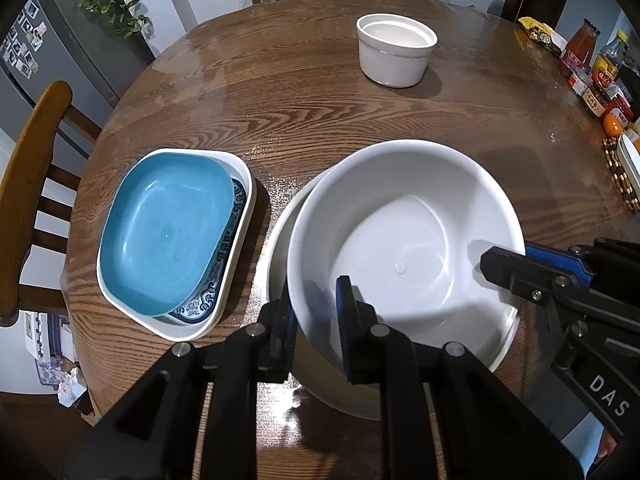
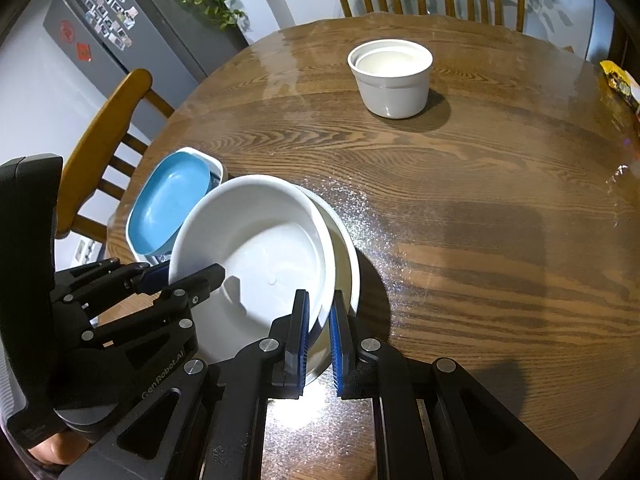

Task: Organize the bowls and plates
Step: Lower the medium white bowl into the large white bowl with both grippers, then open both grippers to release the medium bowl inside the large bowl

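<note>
Left wrist view: the left gripper [image 1: 318, 320] straddles the near-left rim of the large white bowl [image 1: 404, 240], one finger outside the wall and one inside, jaws narrow and clamped on that rim. The right gripper [image 1: 532, 276] enters from the right, and its grip is confirmed in the right wrist view, where the right gripper [image 2: 320, 332] has its two blue pads close together with the bowl's rim [image 2: 326, 280] between them. Both grippers therefore hold the same bowl at two separate points on its near edge.

The large white bowl sits tilted, partly nested in a second white bowl [image 1: 276, 240] whose rim shows as a crescent on the left and far sides. The upper bowl is offset toward the right and near side, so it is not seated concentrically.

Controlling relation: the lower bowl's centre lies to the left of and beyond the held bowl. Seating it likely requires a shift in that direction, then a level descent. Neither gripper is clearly nearer.

Just left of the bowls, the blue dish [image 1: 168, 232] rests in a patterned rectangular plate [image 1: 236, 240]. A small white bowl [image 1: 396, 50] stands well apart on the far side of the wooden table [image 1: 500, 128].
</note>
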A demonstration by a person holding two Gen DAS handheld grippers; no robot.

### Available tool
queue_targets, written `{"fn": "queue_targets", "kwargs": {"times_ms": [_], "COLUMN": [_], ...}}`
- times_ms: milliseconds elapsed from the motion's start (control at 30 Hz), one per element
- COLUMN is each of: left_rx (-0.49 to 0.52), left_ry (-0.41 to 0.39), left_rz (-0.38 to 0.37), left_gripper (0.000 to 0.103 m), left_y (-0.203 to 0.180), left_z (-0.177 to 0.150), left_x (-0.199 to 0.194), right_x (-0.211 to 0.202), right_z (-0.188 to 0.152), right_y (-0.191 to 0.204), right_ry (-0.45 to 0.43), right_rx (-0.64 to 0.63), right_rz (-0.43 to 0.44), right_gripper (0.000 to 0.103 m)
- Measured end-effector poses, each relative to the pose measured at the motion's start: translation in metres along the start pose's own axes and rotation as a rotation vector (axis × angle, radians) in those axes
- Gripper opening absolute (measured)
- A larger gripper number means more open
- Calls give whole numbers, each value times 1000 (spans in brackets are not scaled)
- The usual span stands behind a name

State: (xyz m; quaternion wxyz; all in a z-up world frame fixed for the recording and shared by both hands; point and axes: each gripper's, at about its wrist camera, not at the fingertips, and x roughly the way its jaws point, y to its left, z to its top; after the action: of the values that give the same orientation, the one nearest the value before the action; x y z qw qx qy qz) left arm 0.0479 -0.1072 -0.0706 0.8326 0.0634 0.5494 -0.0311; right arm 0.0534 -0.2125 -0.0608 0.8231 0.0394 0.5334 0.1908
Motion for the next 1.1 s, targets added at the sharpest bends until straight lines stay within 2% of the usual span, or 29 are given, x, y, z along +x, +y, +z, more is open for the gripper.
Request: {"fn": "queue_targets", "kwargs": {"times_ms": [633,800,967,1033,1100], "left_rx": [-9,-10,-16,-21,-24], "left_ry": [-14,-39,-66,-84,-106], "left_rz": [-16,-6,-1,-4,0], "left_gripper": [16,30,33,39,50], "left_y": [-2,-2,-2,-1,-2], "left_z": [-1,-1,0,1,2], "left_x": [-6,-13,-22,-26,-31], "right_x": [-8,-14,-21,-25,-29], "right_z": [0,0,0,1,1], "right_y": [-2,-4,-6,-7,-9], "right_ry": [-24,-40,-58,-73,-85], "right_rx": [4,3,12,20,25], "right_rz": [-20,-33,-42,-44,-49], "right_gripper": [10,10,10,10,11]}}
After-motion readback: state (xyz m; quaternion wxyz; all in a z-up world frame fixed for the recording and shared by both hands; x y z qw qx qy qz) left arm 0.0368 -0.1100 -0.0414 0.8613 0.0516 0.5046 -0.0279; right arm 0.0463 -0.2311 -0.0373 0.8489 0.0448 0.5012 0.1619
